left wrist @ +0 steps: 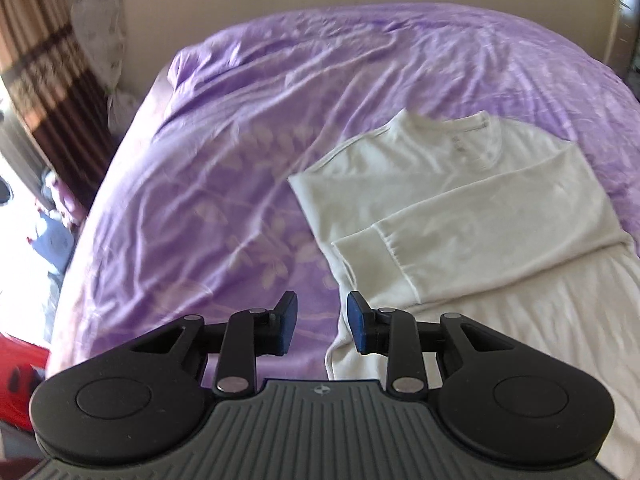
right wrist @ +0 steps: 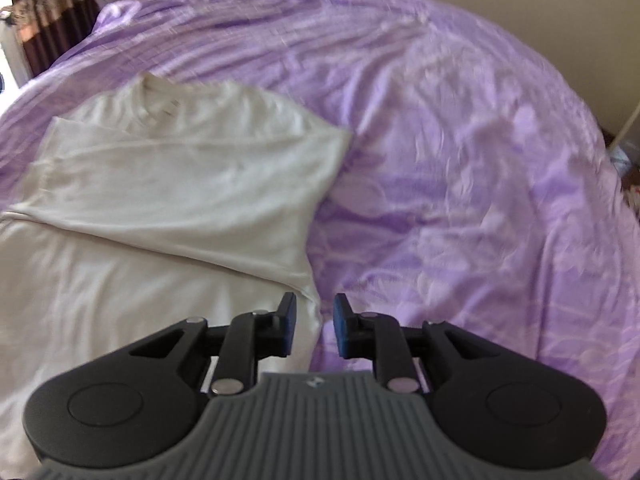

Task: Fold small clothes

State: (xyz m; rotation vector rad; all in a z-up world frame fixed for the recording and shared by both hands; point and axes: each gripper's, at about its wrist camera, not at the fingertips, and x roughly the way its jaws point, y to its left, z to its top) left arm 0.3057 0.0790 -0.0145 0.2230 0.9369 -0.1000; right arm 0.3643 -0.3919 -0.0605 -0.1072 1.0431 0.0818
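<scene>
1. Fingers of the left gripper stand partly apart at the lower middle of the left wrist view, with nothing between the blue pads: released, touching no cloth. Just right of them and running to the upper right lies the white long-sleeved shirt on the purple bedspread, one sleeve folded across the body. Its long axis runs from lower frame up to the collar.
2. Fingers of the right gripper show a narrower gap, also empty and released. The shirt fills the left half of the right wrist view, its near side edge just left of the pads. Both hands seem about equally near, one at each side edge.
</scene>
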